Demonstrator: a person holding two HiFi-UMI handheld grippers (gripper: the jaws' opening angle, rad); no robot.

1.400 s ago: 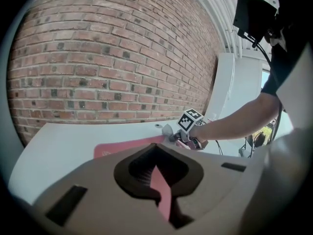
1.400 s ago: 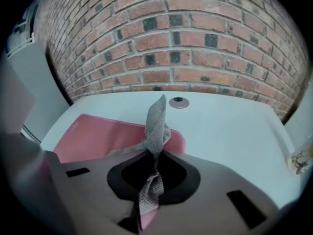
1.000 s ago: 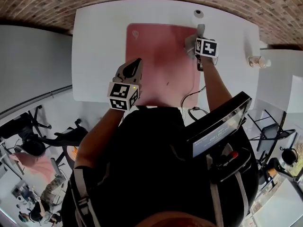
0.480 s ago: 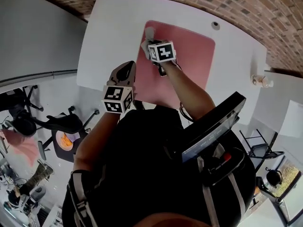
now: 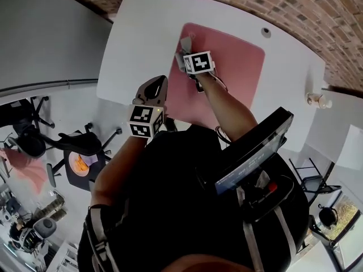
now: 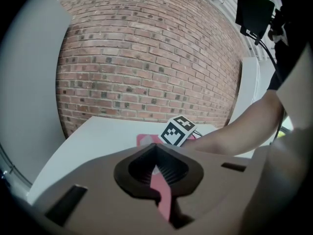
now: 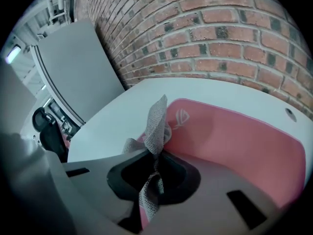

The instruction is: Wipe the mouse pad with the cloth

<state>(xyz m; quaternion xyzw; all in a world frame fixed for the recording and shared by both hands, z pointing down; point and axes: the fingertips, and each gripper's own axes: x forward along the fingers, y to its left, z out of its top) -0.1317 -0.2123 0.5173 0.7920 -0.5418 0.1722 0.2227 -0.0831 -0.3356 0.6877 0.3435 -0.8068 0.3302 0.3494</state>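
**Q:** Where are you in the wipe, and what's next?

**A:** Looks mid-wipe to me. The pink mouse pad point(image 5: 238, 55) lies flat on the white table point(image 5: 133, 44), upper middle of the head view. You've got the grey cloth point(image 7: 157, 119) down at the pad's upper-left corner, right by the logo point(image 7: 182, 116). Your right gripper point(image 7: 154, 168) is clenched on the cloth, and a tail of fabric sticks out past the jaws. Your left gripper point(image 6: 157, 173) is pressed closed with nothing in it, hovering near the pad's lower-left edge.

**Q:** So the next move?

**A:** I'd guess you drag the cloth back across toward the right side of the frame. Keep it flat on the pad so the fabric rubs it and not the jaw tips.

**Q:** Head count?

**A:** One pad, one cloth, two grippers, one table.
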